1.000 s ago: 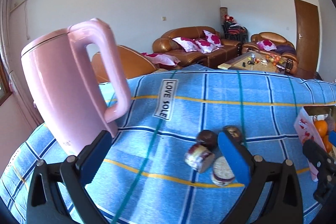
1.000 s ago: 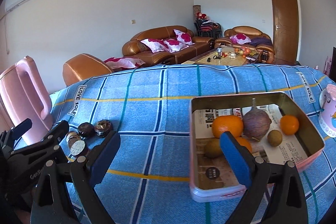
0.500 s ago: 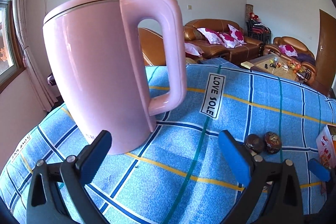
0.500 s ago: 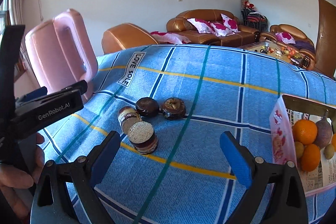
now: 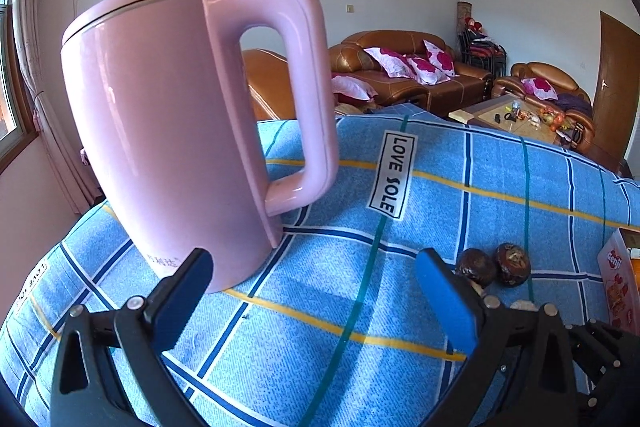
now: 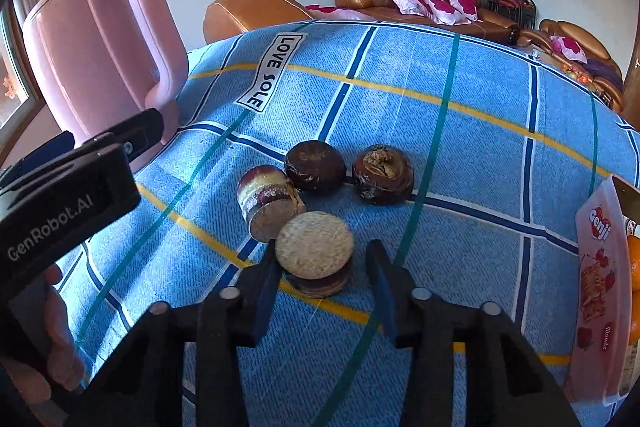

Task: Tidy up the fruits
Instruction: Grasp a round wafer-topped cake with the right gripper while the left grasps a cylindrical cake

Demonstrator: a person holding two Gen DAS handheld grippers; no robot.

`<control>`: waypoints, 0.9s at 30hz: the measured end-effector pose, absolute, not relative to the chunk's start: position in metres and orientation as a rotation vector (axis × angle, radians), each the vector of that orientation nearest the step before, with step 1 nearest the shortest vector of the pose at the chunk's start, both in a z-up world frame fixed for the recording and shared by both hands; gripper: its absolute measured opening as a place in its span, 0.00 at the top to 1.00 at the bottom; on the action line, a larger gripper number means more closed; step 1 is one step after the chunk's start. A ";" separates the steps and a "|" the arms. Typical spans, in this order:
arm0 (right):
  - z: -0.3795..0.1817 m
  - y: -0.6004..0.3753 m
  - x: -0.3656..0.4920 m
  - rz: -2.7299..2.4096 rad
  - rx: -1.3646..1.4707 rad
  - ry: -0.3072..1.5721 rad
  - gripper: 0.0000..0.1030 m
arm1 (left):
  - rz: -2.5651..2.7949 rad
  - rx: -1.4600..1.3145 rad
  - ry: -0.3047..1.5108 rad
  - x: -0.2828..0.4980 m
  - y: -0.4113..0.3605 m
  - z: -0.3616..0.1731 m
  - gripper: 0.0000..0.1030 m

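Four dark brown fruit pieces lie together on the blue checked cloth (image 6: 460, 155). Two are whole and round (image 6: 316, 167) (image 6: 382, 175); two are cut with pale flat faces (image 6: 268, 203) (image 6: 316, 247). My right gripper (image 6: 322, 251) straddles the nearest cut piece with its jaws closing. The left pad touches the piece, and a thin gap shows at the right pad. My left gripper (image 5: 312, 263) stands open and empty just in front of the pink kettle (image 5: 180, 147). In the left wrist view the two whole fruits (image 5: 494, 265) lie to the right of it.
A pink-sided tin box (image 6: 600, 267) holding oranges (image 6: 634, 263) sits at the table's right edge. The kettle (image 6: 100, 39) stands at the far left. A hand (image 6: 52, 347) holds the left gripper's body low on the left. Sofas and a coffee table stand beyond.
My right gripper moved left and down from the tin box to the fruit pieces, and its jaws narrowed around the nearest cut one. The left gripper swung left toward the kettle, then held still.
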State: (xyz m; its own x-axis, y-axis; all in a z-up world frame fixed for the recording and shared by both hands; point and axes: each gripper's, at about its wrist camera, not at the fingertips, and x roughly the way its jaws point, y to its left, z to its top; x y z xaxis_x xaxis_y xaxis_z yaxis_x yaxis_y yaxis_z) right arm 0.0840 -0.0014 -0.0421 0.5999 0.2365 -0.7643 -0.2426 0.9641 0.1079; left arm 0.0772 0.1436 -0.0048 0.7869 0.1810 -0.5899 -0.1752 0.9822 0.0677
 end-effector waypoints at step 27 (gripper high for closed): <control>-0.030 -0.070 0.052 0.130 0.100 0.786 0.64 | -0.245 0.069 0.877 0.111 0.085 -0.035 0.70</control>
